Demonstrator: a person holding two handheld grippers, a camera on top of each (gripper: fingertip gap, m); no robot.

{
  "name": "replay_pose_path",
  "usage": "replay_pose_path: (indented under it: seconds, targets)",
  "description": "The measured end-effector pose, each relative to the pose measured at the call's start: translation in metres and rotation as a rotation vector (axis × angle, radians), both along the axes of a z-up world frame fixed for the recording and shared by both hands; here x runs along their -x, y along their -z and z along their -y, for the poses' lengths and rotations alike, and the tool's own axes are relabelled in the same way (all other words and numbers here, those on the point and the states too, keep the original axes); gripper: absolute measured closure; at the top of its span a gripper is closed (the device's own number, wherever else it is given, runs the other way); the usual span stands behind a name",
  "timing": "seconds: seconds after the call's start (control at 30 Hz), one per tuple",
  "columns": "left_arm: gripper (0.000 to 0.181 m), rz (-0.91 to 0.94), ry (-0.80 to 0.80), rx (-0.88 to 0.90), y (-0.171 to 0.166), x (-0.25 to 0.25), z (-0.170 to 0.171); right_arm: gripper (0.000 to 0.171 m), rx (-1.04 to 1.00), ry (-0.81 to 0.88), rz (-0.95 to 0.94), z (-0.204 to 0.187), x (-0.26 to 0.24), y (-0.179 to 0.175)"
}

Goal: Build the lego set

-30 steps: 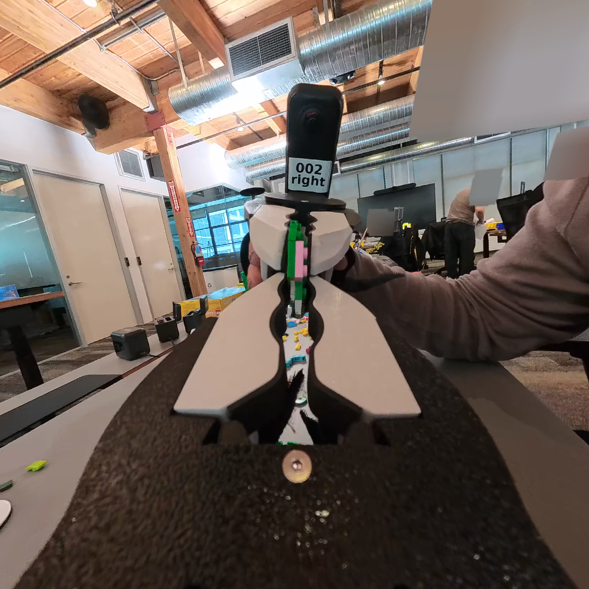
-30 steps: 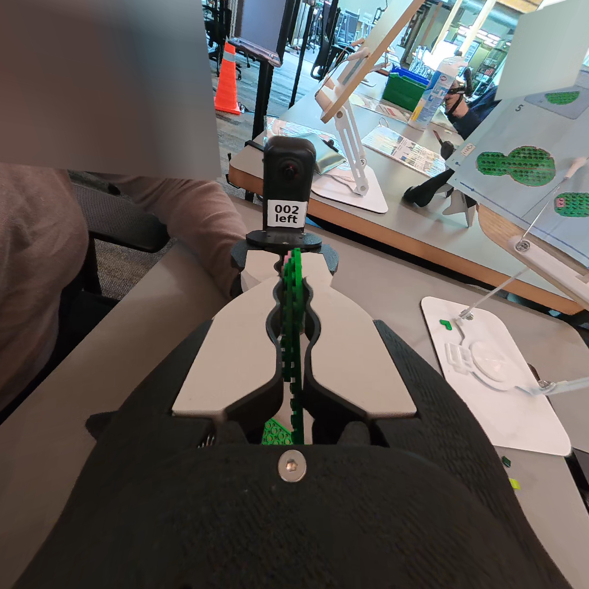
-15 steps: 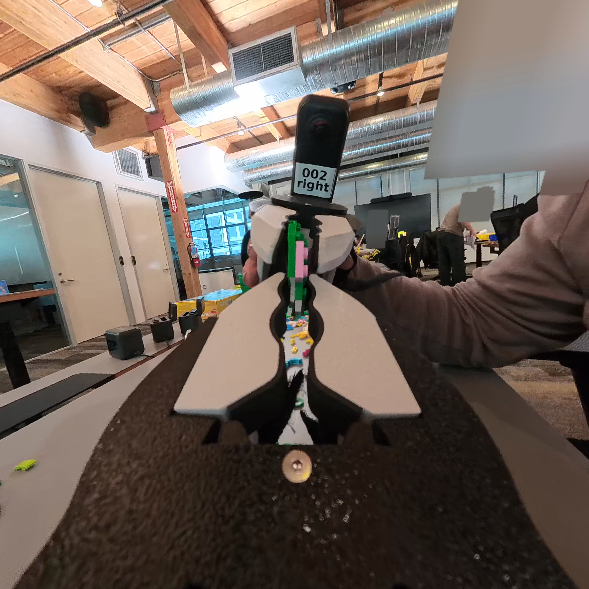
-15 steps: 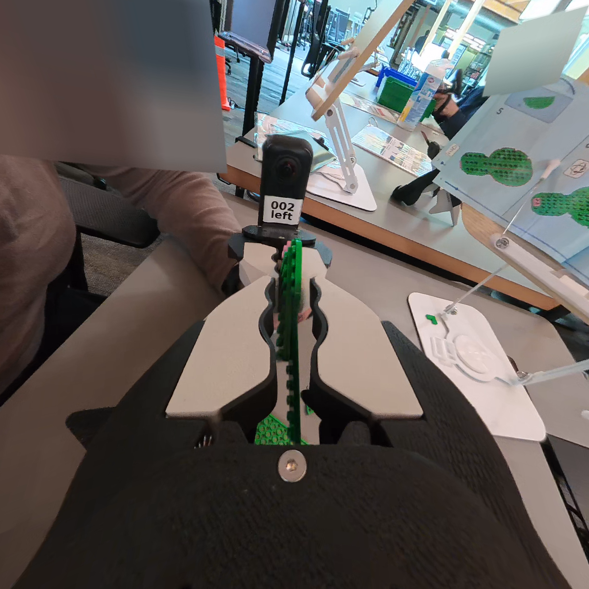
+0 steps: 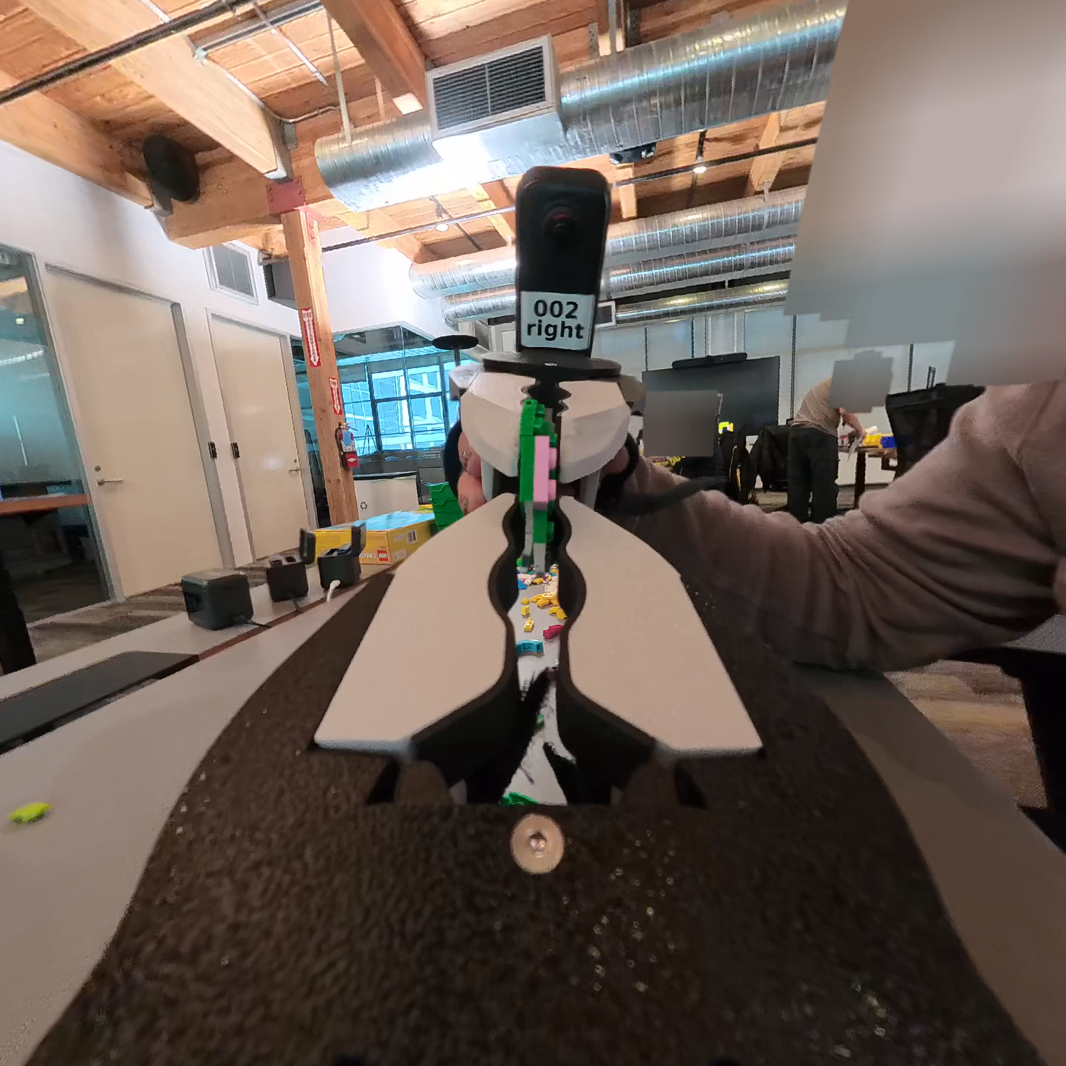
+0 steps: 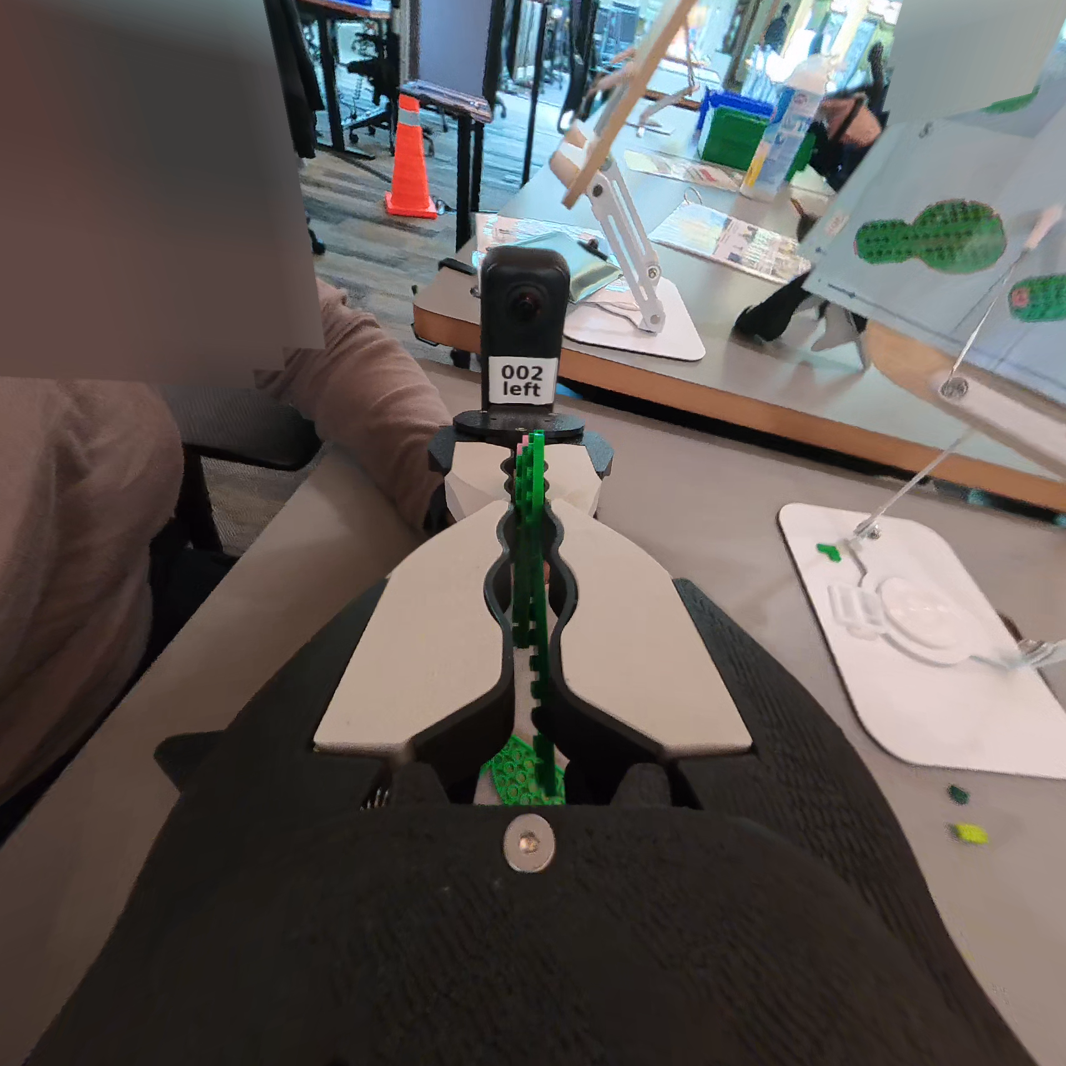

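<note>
A green lego plate with pink bricks on it [image 5: 536,479] stands edge-on in the air between my two grippers, which face each other above the grey table [image 5: 115,779]. My left gripper [image 5: 535,506] is shut on the plate's near end. My right gripper [image 5: 542,430] faces it and clamps the far end. In the right wrist view the green plate [image 6: 532,582] runs the length of my right gripper's [image 6: 528,519] closed jaws. The left gripper [image 6: 522,481] holds its far end. The plate's faces are mostly hidden.
Loose coloured bricks [image 5: 542,605] lie on the table beyond the grippers. A yellow box [image 5: 375,539] and black chargers [image 5: 216,600] stand at the left. A build sheet on a stand [image 6: 946,242] with a white base [image 6: 923,634] stands at the right. Small lime pieces [image 6: 969,833] lie loose. My left and right fingertips are right by each other.
Both grippers keep their hold on the green plate. The held pair has shifted and tilted slightly, and the right wrist view has swung a little across the room.
</note>
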State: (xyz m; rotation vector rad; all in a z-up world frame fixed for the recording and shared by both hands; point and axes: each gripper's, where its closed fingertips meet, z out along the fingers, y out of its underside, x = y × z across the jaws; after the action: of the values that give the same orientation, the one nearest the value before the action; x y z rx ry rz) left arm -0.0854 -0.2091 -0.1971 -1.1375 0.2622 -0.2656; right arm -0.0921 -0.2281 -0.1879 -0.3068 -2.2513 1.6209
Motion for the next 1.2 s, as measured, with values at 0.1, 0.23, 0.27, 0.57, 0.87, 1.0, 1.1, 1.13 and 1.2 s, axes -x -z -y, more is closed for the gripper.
replay_pose_path:
  seconds: [0.1, 0.23, 0.27, 0.57, 0.87, 1.0, 1.1, 1.13, 1.2]
  targets:
    - [0.173, 0.085, 0.040, 0.020, 0.001, 0.004, -0.001, 0.160, 0.019, 0.038, 0.014, -0.004, 0.007, 0.003]
    - [0.173, 0.161, 0.085, 0.031, 0.000, 0.008, -0.001, 0.159, -0.004, 0.053, -0.029, -0.006, 0.009, 0.003]
    - [0.173, 0.169, 0.100, 0.032, 0.000, 0.007, -0.001, 0.161, -0.010, 0.060, -0.035, -0.006, 0.009, 0.002]
    - [0.173, 0.195, 0.093, 0.036, 0.001, 0.014, -0.001, 0.163, -0.011, 0.085, -0.062, -0.006, 0.015, 0.002]
    - [0.173, 0.604, 0.172, 0.133, 0.008, 0.057, -0.008, 0.132, -0.223, 0.331, -0.138, -0.037, 0.036, 0.014]
    - [0.173, 0.586, 0.154, 0.263, 0.021, 0.057, -0.017, 0.128, -0.427, 0.470, -0.221, -0.047, 0.042, 0.030]
    - [0.173, 0.553, 0.152, 0.308, 0.026, 0.053, -0.020, 0.127, -0.497, 0.560, -0.236, -0.047, 0.042, 0.040]
    - [0.173, 0.541, 0.166, 0.327, 0.028, 0.051, -0.020, 0.126, -0.509, 0.579, -0.228, -0.047, 0.040, 0.045]
    - [0.173, 0.536, 0.195, 0.353, 0.030, 0.047, -0.021, 0.124, -0.545, 0.603, -0.192, -0.051, 0.033, 0.059]
